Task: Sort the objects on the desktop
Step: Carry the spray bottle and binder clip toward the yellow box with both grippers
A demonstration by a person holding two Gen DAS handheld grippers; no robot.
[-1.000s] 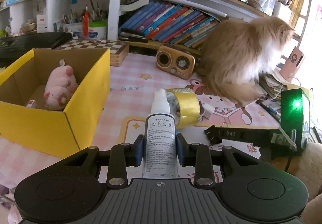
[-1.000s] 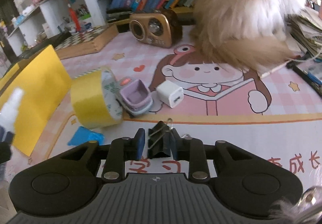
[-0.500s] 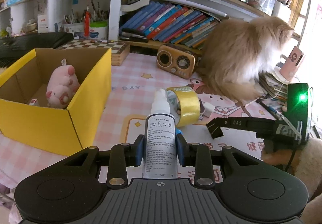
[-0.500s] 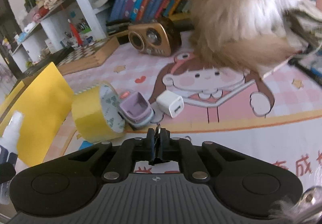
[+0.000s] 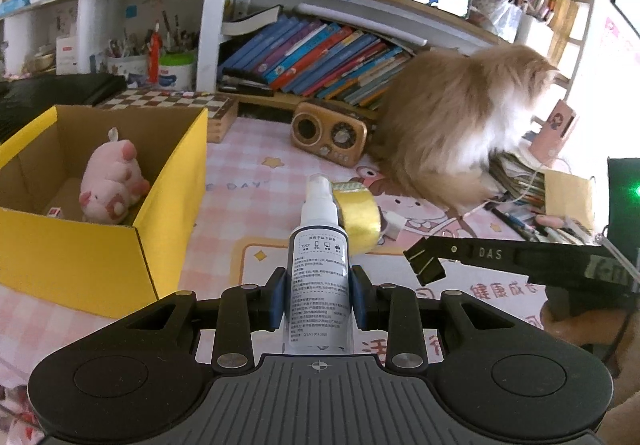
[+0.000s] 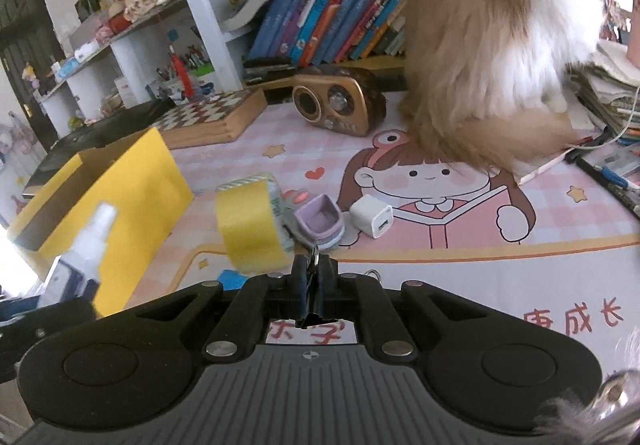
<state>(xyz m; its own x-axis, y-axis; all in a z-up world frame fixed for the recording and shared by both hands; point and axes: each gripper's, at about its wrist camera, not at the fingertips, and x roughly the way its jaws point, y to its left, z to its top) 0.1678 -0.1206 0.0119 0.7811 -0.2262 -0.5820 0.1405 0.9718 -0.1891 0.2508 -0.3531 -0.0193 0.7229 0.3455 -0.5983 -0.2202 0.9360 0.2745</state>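
While the left wrist view looks over the worktop [image 5: 240,213], the left gripper [image 5: 319,295] has its fingers pinching an upright spray bottle [image 5: 319,269]; a yellow box [image 5: 100,257] holding a pink plush [image 5: 112,181] sits toward the left edge. From the right wrist view, the right gripper [image 6: 313,295] has fingers pressed together on a black binder clip [image 6: 313,285], with a yellow tape roll [image 6: 250,221] just beyond.

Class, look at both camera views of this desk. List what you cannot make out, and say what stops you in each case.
- Spray bottle label, left view: print too small to read.
- Yellow box floor, left view: near wall and pink toy hide part.
- Binder clip in the right tool, right view: mostly hidden by the closed fingers.
- Cat head, right view: cut off by the top edge.
- Blue scrap, right view: mostly behind the tape roll.
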